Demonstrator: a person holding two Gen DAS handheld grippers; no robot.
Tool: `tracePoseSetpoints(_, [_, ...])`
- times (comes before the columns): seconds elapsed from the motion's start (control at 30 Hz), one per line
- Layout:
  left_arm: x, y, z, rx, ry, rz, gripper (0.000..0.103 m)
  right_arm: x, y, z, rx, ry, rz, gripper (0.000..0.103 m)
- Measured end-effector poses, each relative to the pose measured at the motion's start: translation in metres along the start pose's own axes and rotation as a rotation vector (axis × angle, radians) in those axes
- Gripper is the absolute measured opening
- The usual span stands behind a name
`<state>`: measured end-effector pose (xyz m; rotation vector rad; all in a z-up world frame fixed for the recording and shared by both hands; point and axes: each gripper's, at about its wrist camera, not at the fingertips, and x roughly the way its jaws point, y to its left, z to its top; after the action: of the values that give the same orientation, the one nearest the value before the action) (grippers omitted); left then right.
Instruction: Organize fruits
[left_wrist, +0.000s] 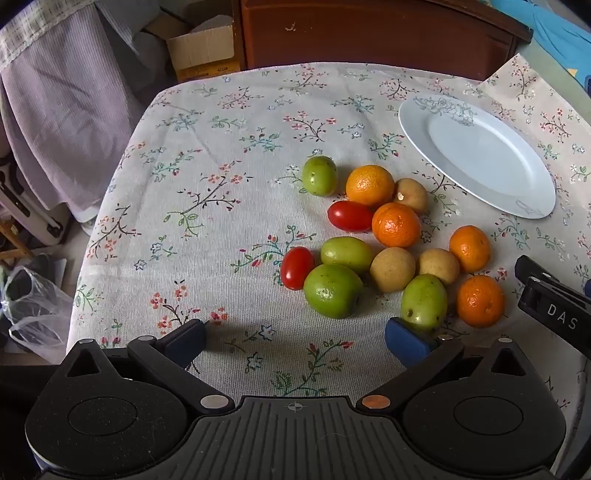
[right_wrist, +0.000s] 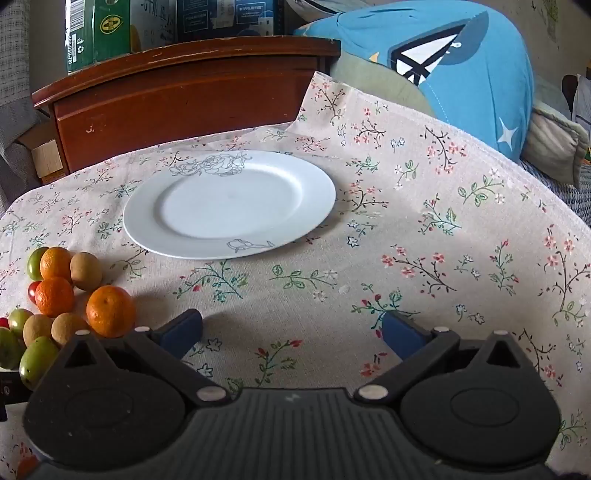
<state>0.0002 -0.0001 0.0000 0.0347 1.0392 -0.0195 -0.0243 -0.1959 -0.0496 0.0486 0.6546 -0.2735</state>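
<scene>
The fruits (left_wrist: 388, 243) lie in a loose cluster on the bench (left_wrist: 221, 229), which is covered with a flowered cloth, just left of and nearer than a white plate (left_wrist: 476, 155). The plate carries nothing.

In the left wrist view the cluster's long axis runs from a green fruit (left_wrist: 319, 175) at the far left down to an orange (left_wrist: 480, 301) at the near right. Two red tomatoes (left_wrist: 351, 216) are oval: the farther one lies with its long axis nearly crosswise, the nearer one (left_wrist: 296, 267) stands more up-and-down in the view. The green fruit (left_wrist: 424, 302) near the blue pad is also elongated, pointing away from the camera.

The left gripper (left_wrist: 295, 336) has its jaws wide apart over bare cloth, nothing between them; its right pad sits just beside that green fruit. The right gripper (right_wrist: 291, 330) is likewise spread wide and holds nothing, aimed toward the plate (right_wrist: 229, 205), with the fruits (right_wrist: 66, 295) to its left.
</scene>
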Motion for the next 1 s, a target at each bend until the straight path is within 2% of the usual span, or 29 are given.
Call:
tracePoseSetpoints(0.47, [-0.001, 0.002, 0.007, 0.013, -0.005, -0.013, 0.103, 0.0, -0.002, 0.001, 0.001, 0.0, 0.001, 0.103])
tracePoseSetpoints(0.53, [-0.006, 0.003, 0.0, 0.016, -0.012, -0.013, 0.103, -0.001, -0.003, 0.001, -0.004, 0.005, 0.002, 0.103])
tracePoseSetpoints(0.7, [-0.013, 0.005, -0.001, 0.01, 0.009, 0.0, 0.103, -0.009, -0.007, 0.006, -0.041, 0.086, 0.055, 0.102])
tracePoseSetpoints(1.0, [-0.054, 0.011, -0.009, 0.01, -0.017, -0.041, 0.103, -0.023, -0.003, 0.008, -0.136, 0.207, 0.068, 0.102])
